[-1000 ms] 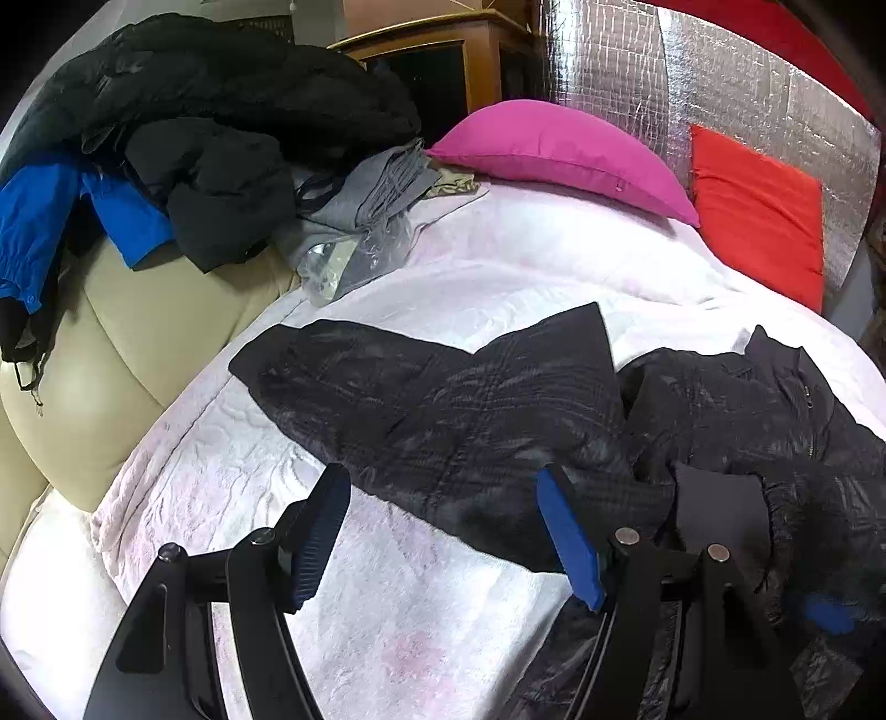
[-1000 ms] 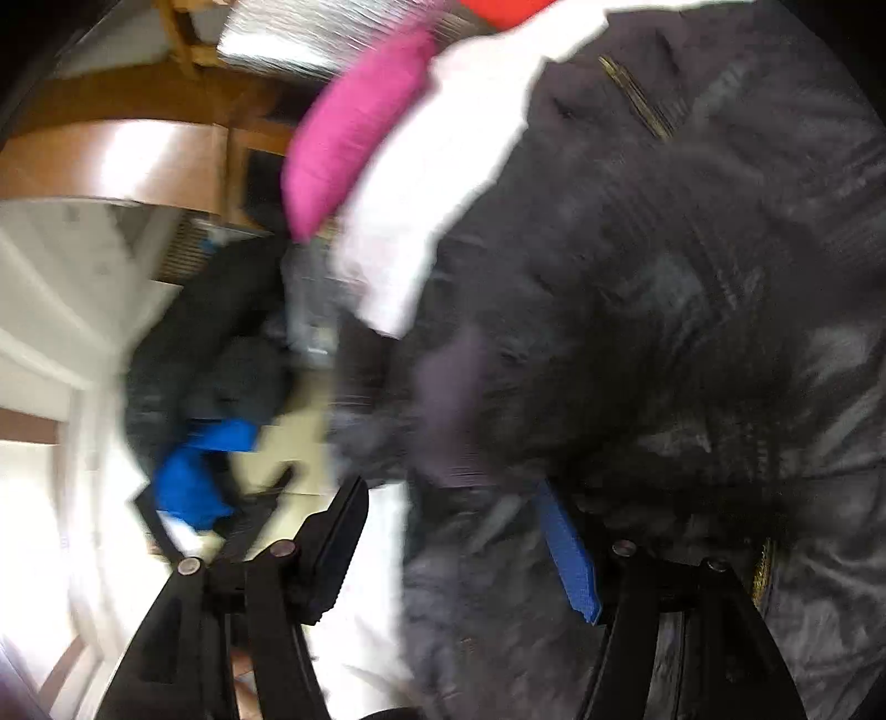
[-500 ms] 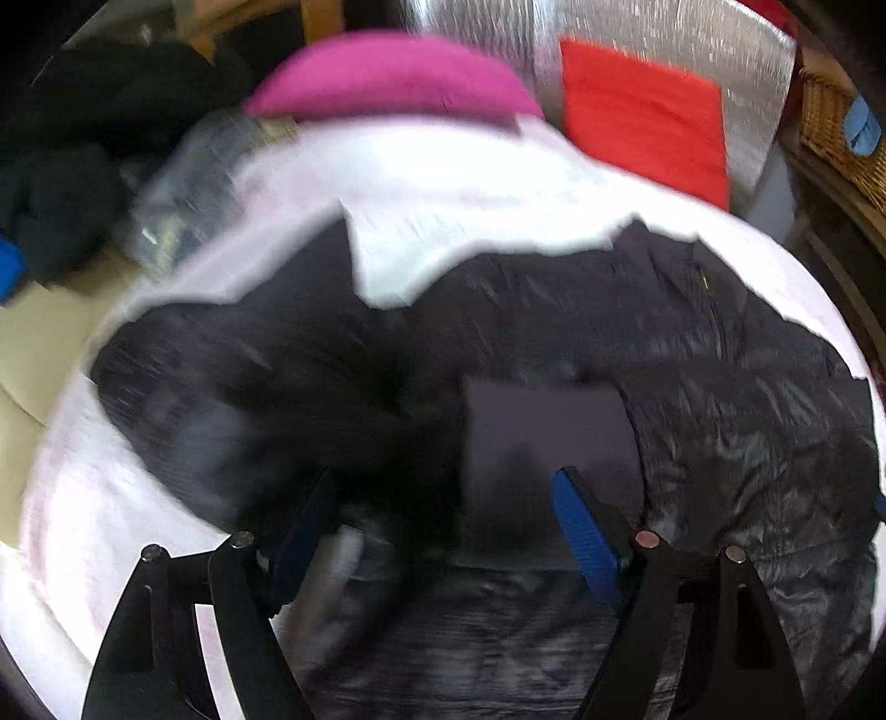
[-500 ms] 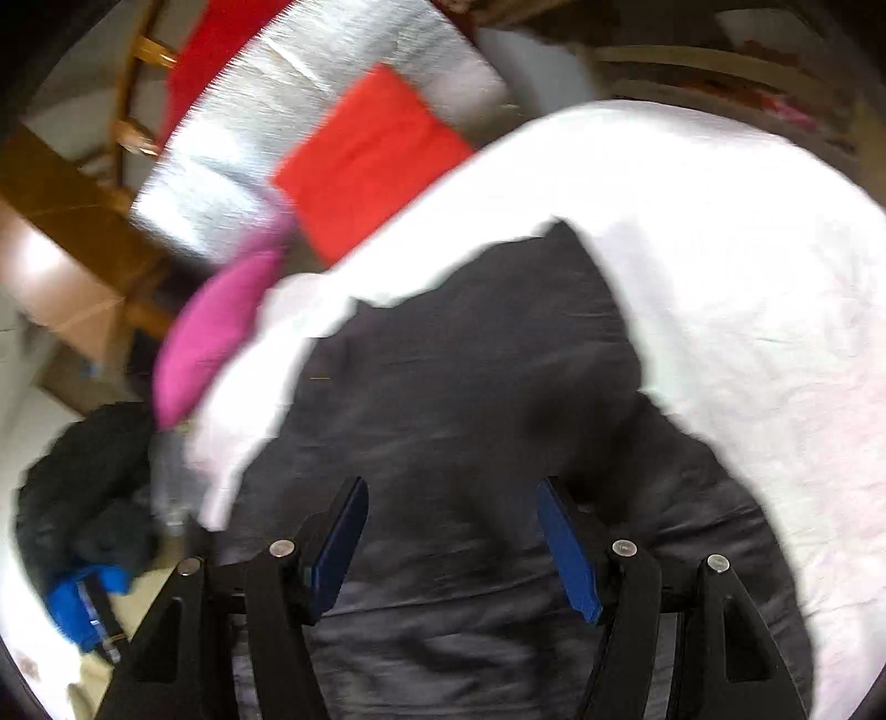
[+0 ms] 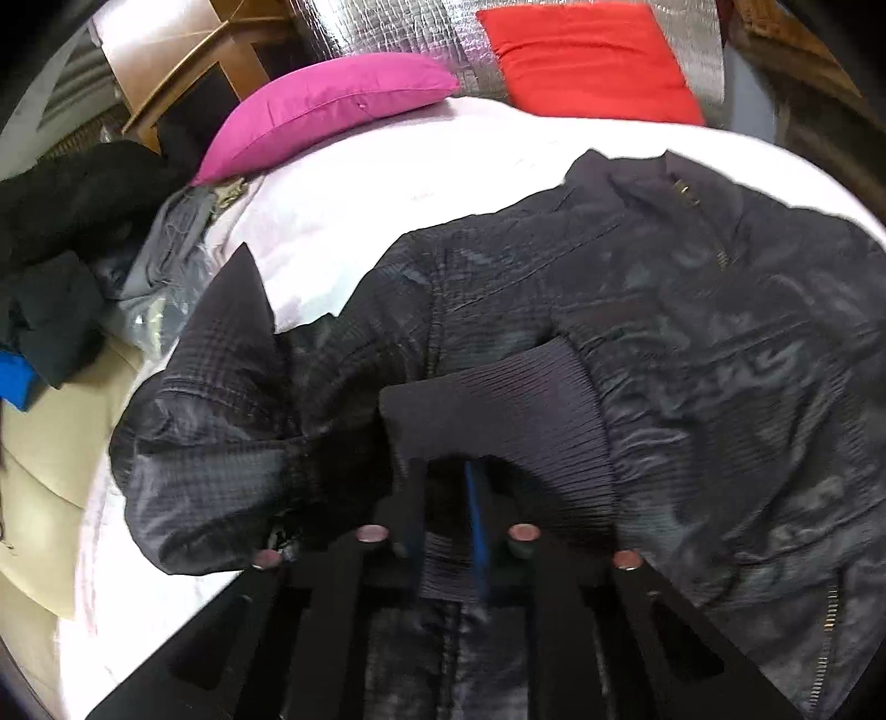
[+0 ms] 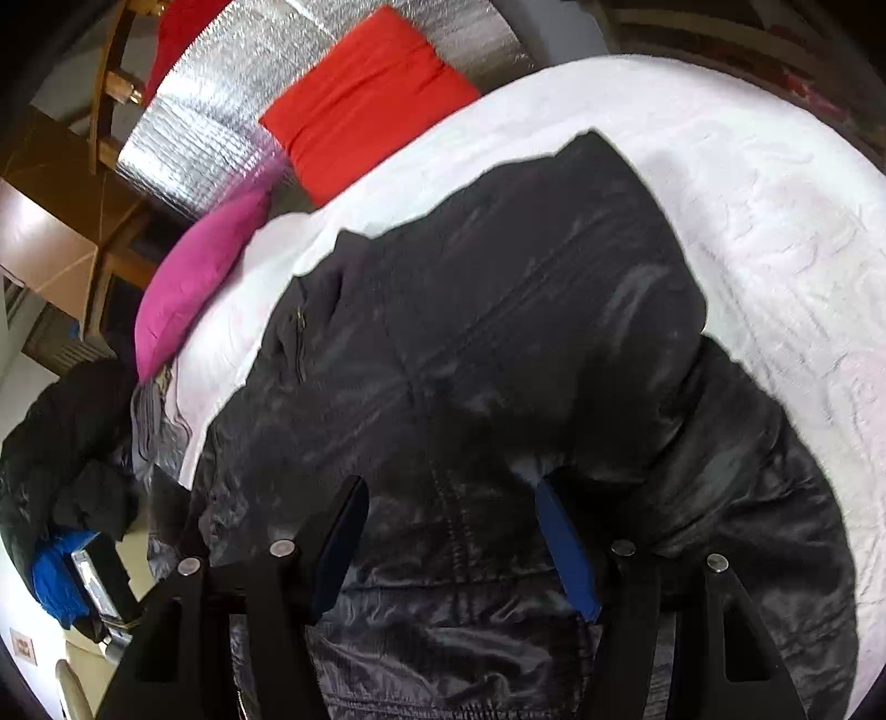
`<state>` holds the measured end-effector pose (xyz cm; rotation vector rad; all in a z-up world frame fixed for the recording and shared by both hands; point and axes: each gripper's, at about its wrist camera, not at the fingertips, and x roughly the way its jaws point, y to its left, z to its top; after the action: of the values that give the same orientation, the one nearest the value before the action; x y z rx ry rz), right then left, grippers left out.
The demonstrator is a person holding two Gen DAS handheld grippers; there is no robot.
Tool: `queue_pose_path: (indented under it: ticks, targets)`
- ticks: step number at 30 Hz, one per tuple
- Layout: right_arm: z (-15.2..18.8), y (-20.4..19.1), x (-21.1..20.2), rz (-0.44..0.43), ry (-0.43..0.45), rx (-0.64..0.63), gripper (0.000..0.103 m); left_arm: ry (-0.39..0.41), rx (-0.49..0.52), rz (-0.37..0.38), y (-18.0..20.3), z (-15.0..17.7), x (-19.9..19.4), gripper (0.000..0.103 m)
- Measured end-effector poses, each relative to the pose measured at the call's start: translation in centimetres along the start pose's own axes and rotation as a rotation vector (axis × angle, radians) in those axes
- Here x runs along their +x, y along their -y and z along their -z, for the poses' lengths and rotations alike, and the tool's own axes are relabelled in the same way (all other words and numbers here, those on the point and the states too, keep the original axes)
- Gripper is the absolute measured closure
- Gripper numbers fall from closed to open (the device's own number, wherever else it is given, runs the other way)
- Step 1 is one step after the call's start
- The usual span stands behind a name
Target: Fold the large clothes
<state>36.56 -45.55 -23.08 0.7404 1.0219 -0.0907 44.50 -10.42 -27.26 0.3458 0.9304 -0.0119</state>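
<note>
Black quilted jacket (image 5: 692,343) spread across a white bed cover (image 5: 387,183), collar and brass zip toward the pillows at the far end. One sleeve folded inward over the jacket's front, its ribbed knit cuff (image 5: 498,404) lying on the chest panel.

Left gripper (image 5: 448,498) pressed down at the near edge of that cuff, jaws drawn together until only a thin blue strip of pad shows between them, pinched on the ribbed fabric.

Right gripper (image 6: 451,531) angled down over the jacket's body in the right wrist view, jaws held partway apart, one blue pad (image 6: 565,548) visible on the right. Dark shiny fabric beneath and between the fingers; nothing gripped, and contact with the cloth impossible to judge.

At the head of the bed: a magenta pillow (image 5: 326,111) lying flat, a red cushion (image 5: 587,61) propped against a silver foil panel (image 5: 404,27). Off the bed's left side: a heap of dark clothes (image 5: 61,221) with a patch of bright blue, on a cream surface, and a crumpled grey garment (image 5: 171,255) at the bed's edge.
</note>
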Motion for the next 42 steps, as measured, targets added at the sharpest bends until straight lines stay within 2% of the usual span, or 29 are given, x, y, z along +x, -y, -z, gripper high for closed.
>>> queue_pose_path:
  ticks: [3,5,6,7,8,9,10,14,16,20,22,25,27,29,30,31,35,40,41,42]
  targets:
    - [0.3,-0.3,-0.5,-0.008,0.015,-0.008,0.036,-0.005,-0.024,0.014,-1.2,-0.3,-0.7,0.093]
    - [0.4,-0.7,-0.4,-0.024,0.014,-0.014,0.036,0.013,-0.040,0.052,-2.4,-0.5,-1.9,0.093]
    - [0.5,-0.8,-0.5,-0.022,0.014,-0.017,0.036,0.021,-0.051,0.091,-2.9,-0.6,-2.5,0.085]
    - [0.6,-0.9,-0.4,-0.020,0.013,-0.019,0.036,0.027,-0.069,0.123,-3.8,-0.6,-3.2,0.063]
    - [0.6,-0.9,-0.3,-0.019,0.013,-0.018,0.036,0.043,-0.097,0.146,-4.7,-0.7,-3.8,0.049]
    - [0.7,-1.0,-0.3,-0.017,0.015,-0.017,0.036,0.066,-0.124,0.159,-5.6,-0.7,-4.3,0.026]
    - [0.7,-1.0,-0.3,-0.015,0.017,-0.017,0.036,0.119,-0.172,0.167,-7.5,-0.4,-5.6,0.022]
    - [0.8,-1.6,0.1,0.001,0.020,-0.035,0.036,0.213,-0.286,0.181,-13.5,0.5,-7.5,0.021]
    - [1.0,-2.0,0.4,0.021,0.023,-0.055,0.036,0.206,-0.361,0.145,-16.7,1.1,-6.9,0.019]
    - [1.4,-2.8,0.7,0.048,0.032,-0.095,0.036,0.097,-0.543,0.101,-23.4,3.2,-3.5,0.019]
    - [1.6,-3.3,0.8,0.047,0.035,-0.114,0.036,0.024,-0.658,0.119,-26.7,4.7,-1.2,0.019]
    - [1.8,-4.2,0.9,0.043,0.036,-0.142,0.036,-0.043,-0.786,0.175,-30.1,6.3,1.6,0.020]
    - [2.0,-4.7,1.0,0.044,0.037,-0.166,0.036,-0.081,-0.859,0.219,-31.6,6.9,3.5,0.023]
    - [2.1,-5.2,1.1,0.048,0.039,-0.190,0.036,-0.118,-0.926,0.266,-32.2,7.3,5.5,0.032]
    - [2.2,-5.3,1.1,0.052,0.043,-0.198,0.036,-0.132,-0.965,0.280,-32.6,7.5,6.6,0.041]
    - [2.2,-5.4,1.2,0.057,0.047,-0.207,0.036,-0.143,-1.000,0.294,-33.1,7.6,7.7,0.046]
    - [2.1,-5.6,1.5,0.075,0.056,-0.233,0.036,-0.171,-1.091,0.343,-33.8,7.9,10.5,0.046]
    - [1.7,-5.7,1.9,0.092,0.068,-0.254,0.036,-0.151,-1.145,0.385,-34.6,7.3,12.8,0.046]
    - [1.7,-5.7,2.0,0.096,0.071,-0.262,0.036,-0.150,-1.148,0.384,-34.9,7.2,13.1,0.048]
    - [1.6,-5.8,2.0,0.100,0.073,-0.267,0.036,-0.149,-1.150,0.375,-34.9,7.0,13.4,0.060]
